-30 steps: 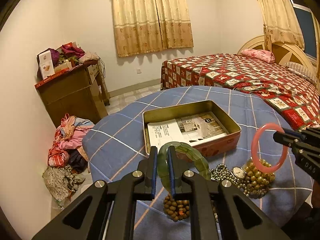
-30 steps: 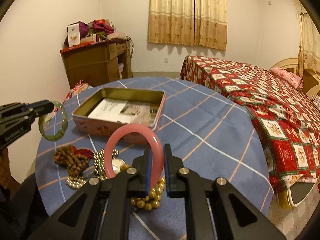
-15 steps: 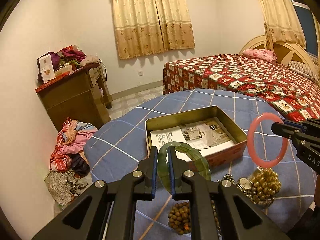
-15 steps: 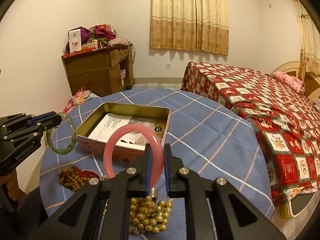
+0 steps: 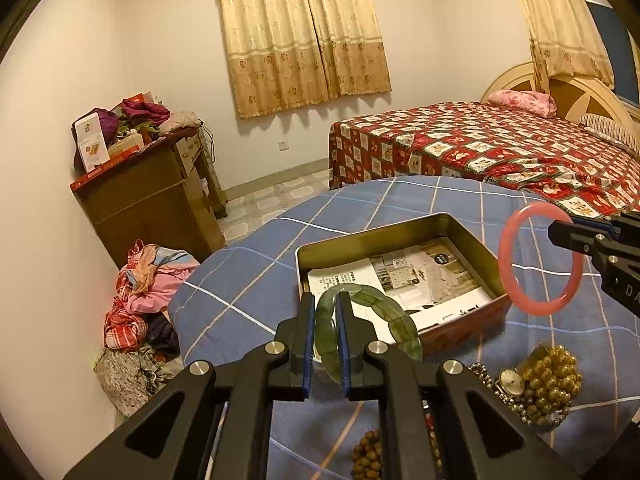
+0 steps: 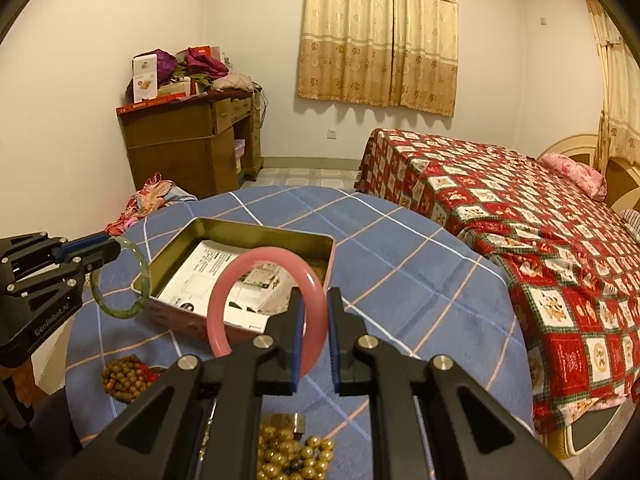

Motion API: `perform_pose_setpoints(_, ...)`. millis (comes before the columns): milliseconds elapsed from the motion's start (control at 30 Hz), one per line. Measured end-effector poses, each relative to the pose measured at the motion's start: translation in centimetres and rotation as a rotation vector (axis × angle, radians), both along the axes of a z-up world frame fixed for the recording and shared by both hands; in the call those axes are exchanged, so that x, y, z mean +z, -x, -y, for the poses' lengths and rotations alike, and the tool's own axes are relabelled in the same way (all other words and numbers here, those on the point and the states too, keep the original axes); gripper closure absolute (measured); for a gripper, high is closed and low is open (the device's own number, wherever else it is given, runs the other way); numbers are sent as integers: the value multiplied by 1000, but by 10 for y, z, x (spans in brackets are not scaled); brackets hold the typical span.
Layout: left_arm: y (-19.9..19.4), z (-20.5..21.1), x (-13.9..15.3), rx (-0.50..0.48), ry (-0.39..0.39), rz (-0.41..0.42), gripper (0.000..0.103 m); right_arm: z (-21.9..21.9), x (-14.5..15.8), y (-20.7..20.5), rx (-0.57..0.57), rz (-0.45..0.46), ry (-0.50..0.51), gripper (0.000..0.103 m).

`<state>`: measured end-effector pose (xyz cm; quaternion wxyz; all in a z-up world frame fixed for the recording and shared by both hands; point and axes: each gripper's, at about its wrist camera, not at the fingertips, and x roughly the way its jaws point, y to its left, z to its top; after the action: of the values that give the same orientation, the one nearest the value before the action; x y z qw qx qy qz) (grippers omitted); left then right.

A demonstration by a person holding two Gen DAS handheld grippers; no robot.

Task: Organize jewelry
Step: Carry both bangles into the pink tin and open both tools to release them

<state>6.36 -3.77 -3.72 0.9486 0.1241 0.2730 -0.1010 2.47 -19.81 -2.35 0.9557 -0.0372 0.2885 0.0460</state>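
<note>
1. The green bangle (image 5: pixel 372 320) looks like polished stone – glossy, half clear.
2. The pink bangle (image 6: pixel 266 300) is smooth and shiny.
3. The tin box (image 5: pixel 400 236) is dull brass-coloured metal (printed paper inside).
4. The tablecloth (image 6: pixel 400 280) is matt woven cloth.

Warm indoor light, soft shadows, fisheye-warped edges

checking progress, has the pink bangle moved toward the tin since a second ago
Yes. In the left wrist view the pink bangle was above the gold beads; now it hangs beside the tin.

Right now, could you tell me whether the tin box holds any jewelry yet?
No jewelry yet: the tin box holds only printed paper.
</note>
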Motion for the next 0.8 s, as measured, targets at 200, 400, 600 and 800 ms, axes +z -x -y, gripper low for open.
perform_pose_setpoints(200,-13,3,-2,1,-17,-8,93,-1,0,-14,-4,-11,1,90)
perform_pose_setpoints(400,-24,7,1,1,-33,-4,93,-3,4,-29,-5,-10,15,90)
perform_pose_setpoints(600,-44,12,1,1,-58,-8,93,-6,5,-46,-7,-19,38,90)
perform_pose_setpoints(800,-63,15,-3,-4,-86,-28,93,-11,0,-64,-7,-41,64,90)
